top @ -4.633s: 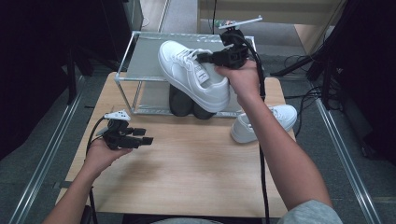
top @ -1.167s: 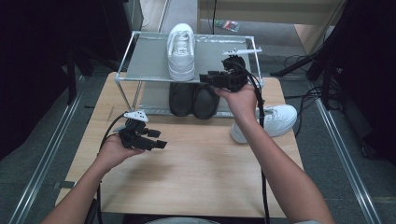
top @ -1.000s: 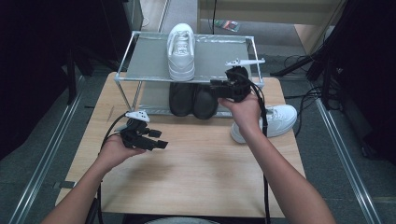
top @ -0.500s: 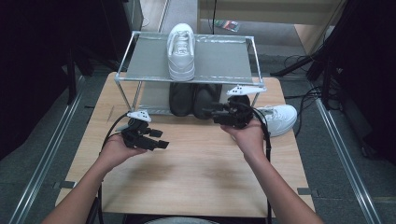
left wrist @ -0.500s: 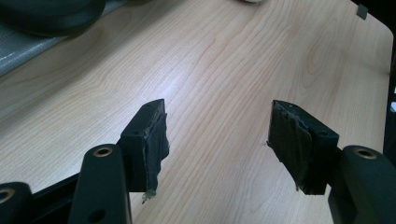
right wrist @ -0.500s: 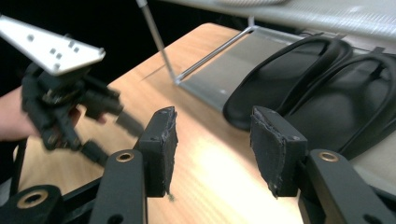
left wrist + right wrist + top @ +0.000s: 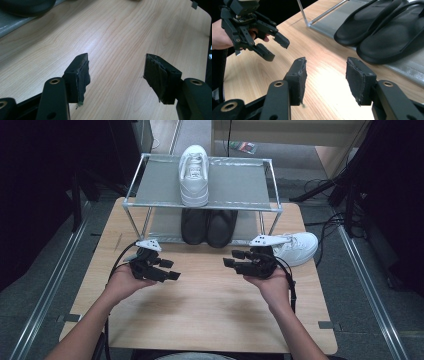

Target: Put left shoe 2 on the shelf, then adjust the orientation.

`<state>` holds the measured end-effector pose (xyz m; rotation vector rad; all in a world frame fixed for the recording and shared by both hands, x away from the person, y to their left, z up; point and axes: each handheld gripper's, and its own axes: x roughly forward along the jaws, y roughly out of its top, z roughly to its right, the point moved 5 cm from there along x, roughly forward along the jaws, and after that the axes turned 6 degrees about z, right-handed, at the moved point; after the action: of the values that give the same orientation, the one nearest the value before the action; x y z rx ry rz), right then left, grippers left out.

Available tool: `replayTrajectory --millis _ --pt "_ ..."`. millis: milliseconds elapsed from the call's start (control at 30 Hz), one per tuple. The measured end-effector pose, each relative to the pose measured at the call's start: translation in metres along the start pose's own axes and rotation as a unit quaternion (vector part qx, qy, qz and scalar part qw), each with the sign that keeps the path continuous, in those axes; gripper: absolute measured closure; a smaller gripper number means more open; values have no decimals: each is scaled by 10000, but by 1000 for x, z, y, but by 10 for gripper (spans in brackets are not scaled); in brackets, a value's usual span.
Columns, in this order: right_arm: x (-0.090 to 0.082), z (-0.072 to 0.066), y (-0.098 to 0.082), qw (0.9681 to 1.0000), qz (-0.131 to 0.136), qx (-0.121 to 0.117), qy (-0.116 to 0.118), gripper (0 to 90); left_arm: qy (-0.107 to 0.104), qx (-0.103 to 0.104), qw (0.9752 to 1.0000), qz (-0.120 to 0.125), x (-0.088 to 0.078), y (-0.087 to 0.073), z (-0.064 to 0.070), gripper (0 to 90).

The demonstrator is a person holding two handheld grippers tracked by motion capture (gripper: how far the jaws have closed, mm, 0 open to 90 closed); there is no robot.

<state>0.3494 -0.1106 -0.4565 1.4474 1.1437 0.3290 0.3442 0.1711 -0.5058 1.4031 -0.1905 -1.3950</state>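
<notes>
One white sneaker (image 7: 194, 175) stands on the top shelf of a metal shoe rack (image 7: 150, 204), toe toward me. A second white sneaker (image 7: 297, 247) lies on the table to the right of the rack. Two black slippers (image 7: 209, 225) (image 7: 384, 30) rest on the lower shelf. My right gripper (image 7: 235, 261) (image 7: 325, 80) hovers open over the wooden table (image 7: 210, 305), just left of the loose sneaker, holding nothing. My left gripper (image 7: 170, 270) (image 7: 116, 75) is open over the table's left half, jaws empty; it also appears in the right gripper view (image 7: 274, 47).
The rack spans the table's far half. Black cables (image 7: 114, 270) trail from both grippers along the forearms. Dark floor, metal rails (image 7: 370, 285) and cables surround the table; bare wood lies between and in front of the hands.
The right gripper let go of the white sneaker on the top shelf, then drew back and down to the table, open and empty. The left gripper shifted slightly right.
</notes>
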Motion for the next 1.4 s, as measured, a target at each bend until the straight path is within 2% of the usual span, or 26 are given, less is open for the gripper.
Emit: replayTrajectory --millis 367,500,567,600,633,667,767,833,867,900,967,1067,1267,1333,1400 --pt "-11 17 -9 9999 -76 81 -65 531 82 29 10000 -45 -5 -8 3 375" --pt "-18 22 -6 9999 13 133 -90 532 92 44 9999 -14 -7 -9 6 375" --pt "-23 28 -6 9997 -9 112 -199 532 97 67 9999 -5 -7 -9 6 374" --pt "-27 36 -7 9995 -35 124 -298 533 101 100 9999 -41 -7 -10 7 374" --pt "-27 36 -7 9995 -35 124 -298 533 101 100 9999 -41 -7 -10 7 374" --pt "-32 44 -8 9990 -49 145 -418 536 114 104 9999 -48 -7 -10 7 374" --pt "-35 52 -9 9986 -49 219 -482 538 116 89 9999 -35 -8 -10 7 374" --pt "-39 65 -10 9974 -92 222 -685 545 117 96 9999 -55 -7 -12 7 374" --pt "-39 65 -10 9974 -92 222 -685 545 117 96 9999 -55 -7 -12 7 374" --pt "-40 72 -11 9965 -125 244 -790 549 134 81 9998 -74 -8 -13 8 375" --pt "-41 76 -11 9963 -136 287 -798 549 151 74 9998 -76 -9 -14 8 374" --pt "-38 89 -14 9949 -239 420 -880 548 201 56 9998 -65 -12 -16 8 375" --pt "-28 98 -20 9928 -524 454 -974 555 240 1 9997 -45 -15 -20 8 374" --pt "-20 103 -24 9916 -720 482 -965 563 256 -8 9997 -45 -16 -22 8 374" --pt "-10 106 -29 9894 -982 614 -875 576 284 -40 9996 -55 -18 -24 9 374"
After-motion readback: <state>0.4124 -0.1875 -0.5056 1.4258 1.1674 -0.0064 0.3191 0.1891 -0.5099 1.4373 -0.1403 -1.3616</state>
